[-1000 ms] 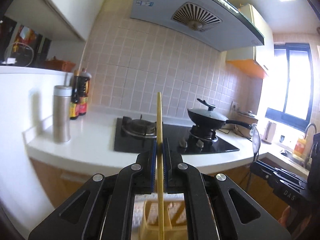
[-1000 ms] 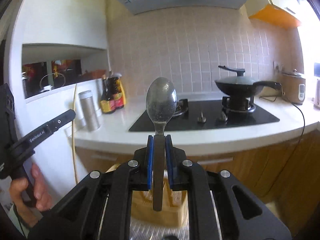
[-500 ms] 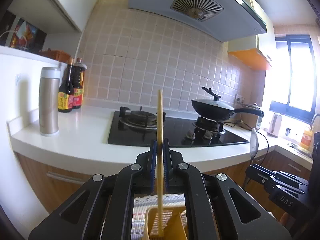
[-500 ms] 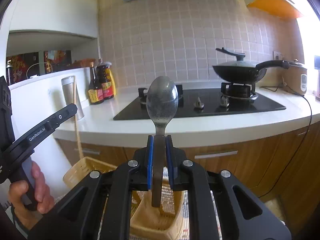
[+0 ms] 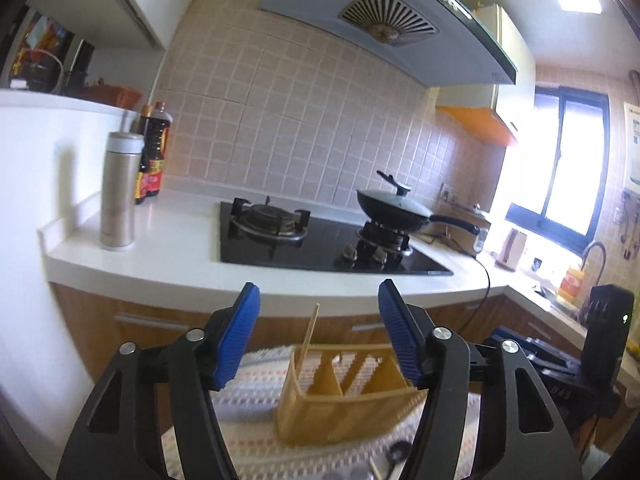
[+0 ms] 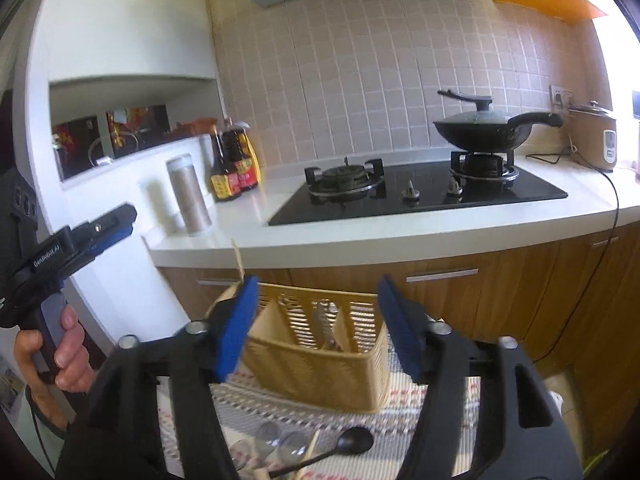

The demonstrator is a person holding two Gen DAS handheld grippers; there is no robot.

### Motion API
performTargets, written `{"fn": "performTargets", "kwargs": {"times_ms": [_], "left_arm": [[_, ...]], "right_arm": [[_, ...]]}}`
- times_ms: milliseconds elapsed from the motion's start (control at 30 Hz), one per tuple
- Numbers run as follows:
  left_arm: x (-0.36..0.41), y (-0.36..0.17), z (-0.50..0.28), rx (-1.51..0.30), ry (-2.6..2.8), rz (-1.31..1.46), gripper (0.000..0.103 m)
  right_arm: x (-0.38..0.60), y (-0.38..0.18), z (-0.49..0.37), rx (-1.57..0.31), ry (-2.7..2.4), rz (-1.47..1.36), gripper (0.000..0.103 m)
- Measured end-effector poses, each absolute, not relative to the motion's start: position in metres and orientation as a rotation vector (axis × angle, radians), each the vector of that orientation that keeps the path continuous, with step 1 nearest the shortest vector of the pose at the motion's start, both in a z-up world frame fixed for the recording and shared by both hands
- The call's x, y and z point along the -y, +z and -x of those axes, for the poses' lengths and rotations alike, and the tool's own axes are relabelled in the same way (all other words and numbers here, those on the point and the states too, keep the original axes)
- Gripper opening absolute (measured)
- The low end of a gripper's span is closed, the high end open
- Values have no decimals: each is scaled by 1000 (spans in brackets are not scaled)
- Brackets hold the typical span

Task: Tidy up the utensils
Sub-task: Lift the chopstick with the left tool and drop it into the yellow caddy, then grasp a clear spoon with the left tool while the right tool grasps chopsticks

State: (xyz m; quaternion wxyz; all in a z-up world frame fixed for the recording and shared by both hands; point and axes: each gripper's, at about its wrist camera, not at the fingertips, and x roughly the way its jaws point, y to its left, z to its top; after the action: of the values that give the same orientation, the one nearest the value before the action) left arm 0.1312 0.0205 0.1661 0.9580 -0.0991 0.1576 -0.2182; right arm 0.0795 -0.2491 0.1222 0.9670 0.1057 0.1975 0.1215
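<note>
left claw (image 5: pixel 318 334) opening, nothing between, chopstick (image 5: pixel 309 332) leaning in yellow basket (image 5: pixel 340 408) below

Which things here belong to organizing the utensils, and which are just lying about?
Job: yellow slatted plastic caddy, wooden chopstick and metal spoon in it, black spoon on the mat.
Lying about: lidded black wok, steel flask, soy sauce bottles.

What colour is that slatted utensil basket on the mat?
Pale yellow; the basket shows best in the right wrist view.

Both wrist views look slightly down, close over the shared basket (image 5: pixel 344 404), facing the stove (image 6: pixel 416 196).
</note>
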Motion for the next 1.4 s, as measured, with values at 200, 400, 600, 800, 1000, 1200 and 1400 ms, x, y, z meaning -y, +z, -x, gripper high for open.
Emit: {"fn": "performTargets", "kwargs": {"times_ms": [200,400,600,800,1000,1200,1400], "left_arm": [[-32,167,-100,-469,-436,132,62],[-34,95,-107,-811,-464,114,62],[-26,0,-114,-1124,-525,107,52],[-24,-43,-112,-1216,-533,87,34],[-8,-50,-105,-1198,-497,-23,20],[1,-50,-106,-1190,-513,-43,11],[-27,-47,-107,-1194,-528,52,11]], "right_arm": [[238,136,-47,-512,231,-146,59],[222,111,-46,-764,265,-73,55],[208,54,-60,-1048,320,-62,39],[196,7,-66,-1187,345,-64,32],[190,-9,-70,-1218,360,-54,31],[184,-16,-71,-1241,375,-37,31],[184,-34,-74,-1275,381,-33,31]]}}
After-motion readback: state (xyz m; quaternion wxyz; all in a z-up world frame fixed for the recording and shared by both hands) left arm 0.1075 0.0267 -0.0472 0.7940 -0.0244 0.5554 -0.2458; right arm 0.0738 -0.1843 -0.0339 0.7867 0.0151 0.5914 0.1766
